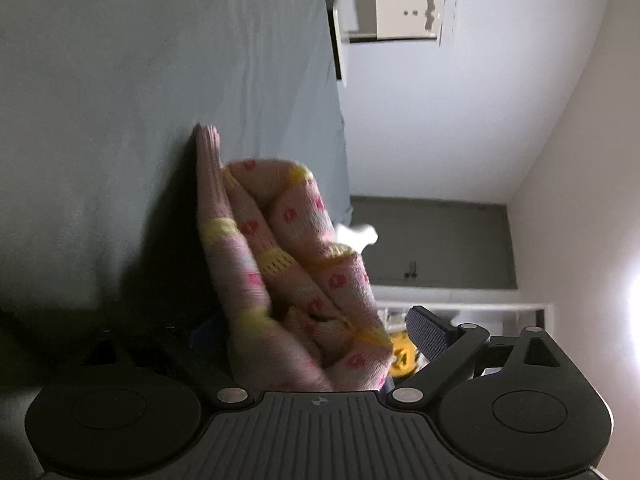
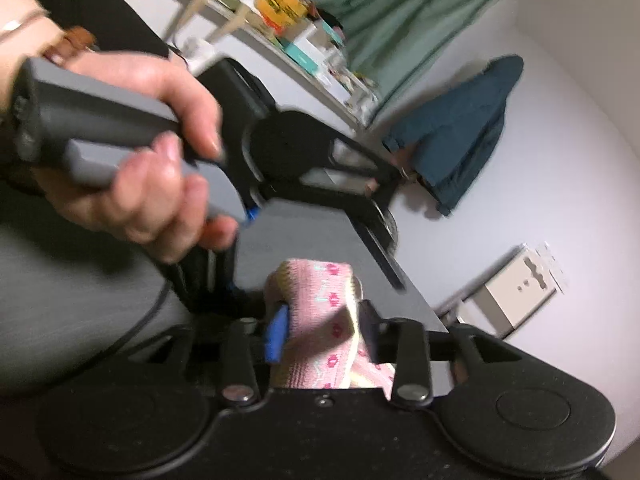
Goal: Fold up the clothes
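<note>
My right hand-held gripper is clamped on the pink knitted sweater: the blue finger pad presses one side of a bunched fold and the dark finger closes on the other, with the cloth filling the gap between them. The knit has yellow bands and small red flower marks, and it pokes up just beyond the fingertips.

In the left wrist view the same sweater hangs in thick folds right in front of the camera, its far end touching the grey bed sheet. One finger of my left hand-held gripper stands well out to the side, clear of the cloth; the other finger is lost in shadow behind the folds, so I cannot tell whether this one is gripping or let go.

From the right wrist camera I see the person's hand wrapped around the grey handle of the left device, a bracelet on the wrist. Behind it a blue jacket hangs on the white wall, green curtains beside it, and a cluttered shelf runs along the top. A small white cabinet sits by the wall.
</note>
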A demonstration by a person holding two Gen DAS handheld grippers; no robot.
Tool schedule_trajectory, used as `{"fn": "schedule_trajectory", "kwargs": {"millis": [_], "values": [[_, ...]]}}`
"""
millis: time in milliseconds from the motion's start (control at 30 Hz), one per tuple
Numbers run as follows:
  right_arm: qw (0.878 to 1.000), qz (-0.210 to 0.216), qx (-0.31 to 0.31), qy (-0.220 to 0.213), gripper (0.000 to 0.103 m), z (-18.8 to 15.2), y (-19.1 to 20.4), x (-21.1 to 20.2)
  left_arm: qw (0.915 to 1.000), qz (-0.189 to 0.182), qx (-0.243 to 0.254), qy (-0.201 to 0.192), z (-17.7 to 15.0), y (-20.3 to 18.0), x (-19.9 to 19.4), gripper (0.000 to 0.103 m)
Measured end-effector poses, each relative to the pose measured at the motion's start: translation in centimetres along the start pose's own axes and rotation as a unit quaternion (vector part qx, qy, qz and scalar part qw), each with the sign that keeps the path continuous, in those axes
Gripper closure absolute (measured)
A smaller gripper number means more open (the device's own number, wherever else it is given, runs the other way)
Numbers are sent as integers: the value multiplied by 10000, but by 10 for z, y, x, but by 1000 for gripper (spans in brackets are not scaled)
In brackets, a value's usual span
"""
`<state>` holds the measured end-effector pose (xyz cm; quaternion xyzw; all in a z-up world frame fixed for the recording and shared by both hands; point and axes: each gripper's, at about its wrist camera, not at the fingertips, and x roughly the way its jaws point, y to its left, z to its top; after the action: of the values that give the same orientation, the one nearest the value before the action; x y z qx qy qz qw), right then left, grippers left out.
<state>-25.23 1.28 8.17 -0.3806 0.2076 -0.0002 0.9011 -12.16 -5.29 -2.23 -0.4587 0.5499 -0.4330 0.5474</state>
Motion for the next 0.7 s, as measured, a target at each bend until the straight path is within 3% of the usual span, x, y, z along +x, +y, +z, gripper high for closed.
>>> {"fn": "schedule_trajectory", "kwargs": {"millis": [100,200,267,333,367,433,467,700], "values": [[9998,192,-17,-54,44,-4,0,-6,9999,47,151,12,0,-4,6,9],[9953,552,788,-87,33,-8,-26,-16,9992,138,362,-31,-1,-9,7,9],[9845,656,1626,24,24,-19,-58,-17,9982,245,548,-52,-3,-14,9,14],[9679,646,2423,153,22,-34,-89,-17,9958,447,794,-79,-4,-19,15,25],[9572,639,2816,217,19,-41,-104,-17,9942,559,917,-96,-5,-22,17,30],[9305,604,3591,401,16,-59,-135,-14,9895,839,1169,-165,-3,-28,25,51],[9140,635,3969,556,12,-73,-149,-9,9869,954,1283,-198,-2,-31,29,54],[7886,1071,5906,1339,12,-164,-212,30,9736,1459,1733,-274,-2,-55,61,56]]}}
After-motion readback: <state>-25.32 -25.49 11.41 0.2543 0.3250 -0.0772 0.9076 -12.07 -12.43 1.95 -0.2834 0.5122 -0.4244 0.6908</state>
